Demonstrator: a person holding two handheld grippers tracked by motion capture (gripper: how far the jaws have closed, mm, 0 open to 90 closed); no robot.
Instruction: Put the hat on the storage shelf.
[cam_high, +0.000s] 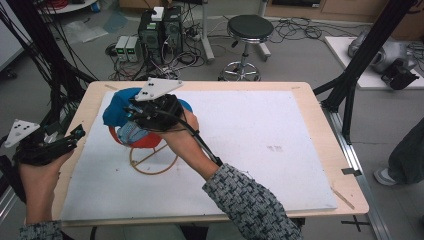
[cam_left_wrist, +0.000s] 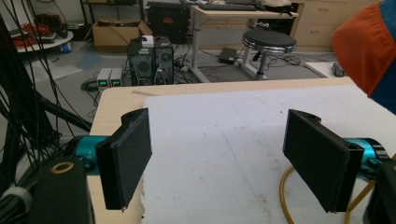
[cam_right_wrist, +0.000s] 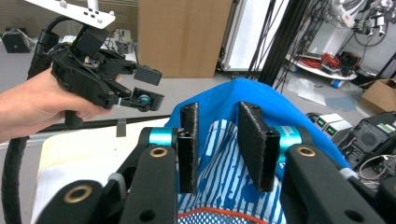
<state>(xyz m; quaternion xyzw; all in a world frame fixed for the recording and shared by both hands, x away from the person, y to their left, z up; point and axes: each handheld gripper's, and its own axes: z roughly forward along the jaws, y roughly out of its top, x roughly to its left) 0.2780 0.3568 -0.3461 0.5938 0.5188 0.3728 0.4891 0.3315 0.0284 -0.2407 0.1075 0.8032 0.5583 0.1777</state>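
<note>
In the high view, the right claw is at the upper left part of the white sheet that covers the wooden worktop. It is over a blue cloth that lies on an orange mesh basket with a tan hoop. In the right gripper view the jaws stand a little apart, with a blue-and-white striped cloth in the gap between them; whether they press it I cannot tell. The left claw is held at the left edge of the worktop. In the left gripper view, its jaws are wide apart with nothing between them. A black stool stands on the floor beyond the worktop.
</note>
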